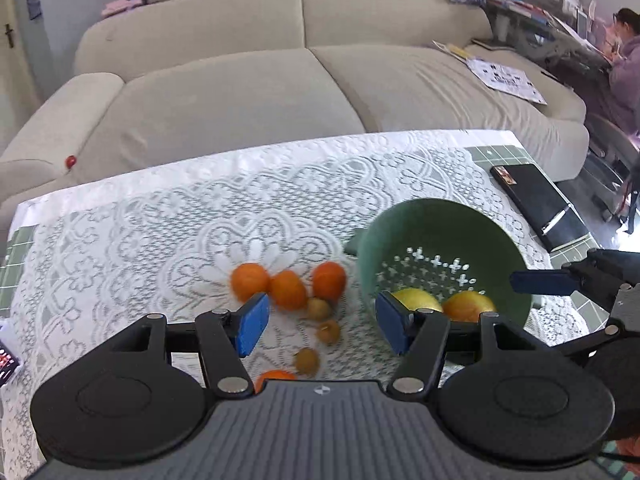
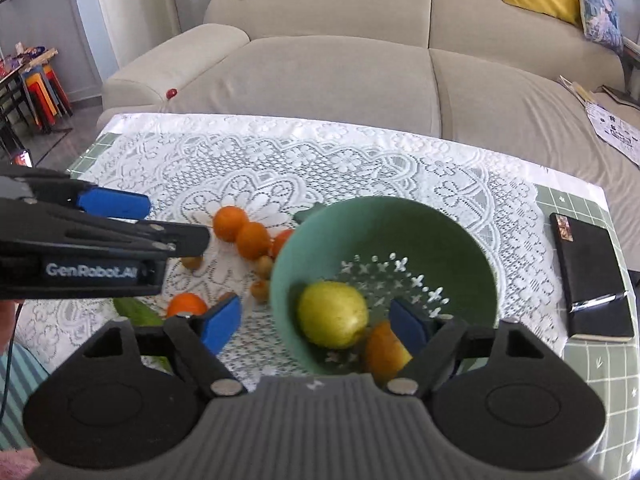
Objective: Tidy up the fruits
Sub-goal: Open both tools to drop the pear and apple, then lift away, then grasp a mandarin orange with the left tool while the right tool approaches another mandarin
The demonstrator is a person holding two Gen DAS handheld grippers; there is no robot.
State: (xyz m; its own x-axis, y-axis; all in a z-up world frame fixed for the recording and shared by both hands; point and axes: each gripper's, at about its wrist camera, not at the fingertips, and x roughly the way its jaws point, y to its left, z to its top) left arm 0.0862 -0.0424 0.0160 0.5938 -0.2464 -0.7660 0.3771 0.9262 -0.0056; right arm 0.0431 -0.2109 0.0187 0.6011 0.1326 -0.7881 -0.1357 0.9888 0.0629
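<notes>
A green colander bowl [image 2: 460,248] stands on the lace cloth; it also shows in the left wrist view [image 1: 404,232]. Inside lie a yellow pear [image 2: 332,314] and an orange-yellow fruit [image 2: 386,354]. Three oranges [image 1: 286,288] lie in a row left of the bowl, with small brown fruits [image 1: 328,330] below them and another orange [image 1: 274,378] nearer. My left gripper [image 1: 322,326] is open and empty above the small fruits. My right gripper [image 2: 316,326] is open and empty over the bowl's near rim.
A black notebook with a pen [image 2: 588,280] lies on the table's right side. A beige sofa [image 2: 340,68] stands behind the table. A green leaf-like object [image 2: 136,312] lies left of the near orange. A person [image 1: 624,60] sits at the far right.
</notes>
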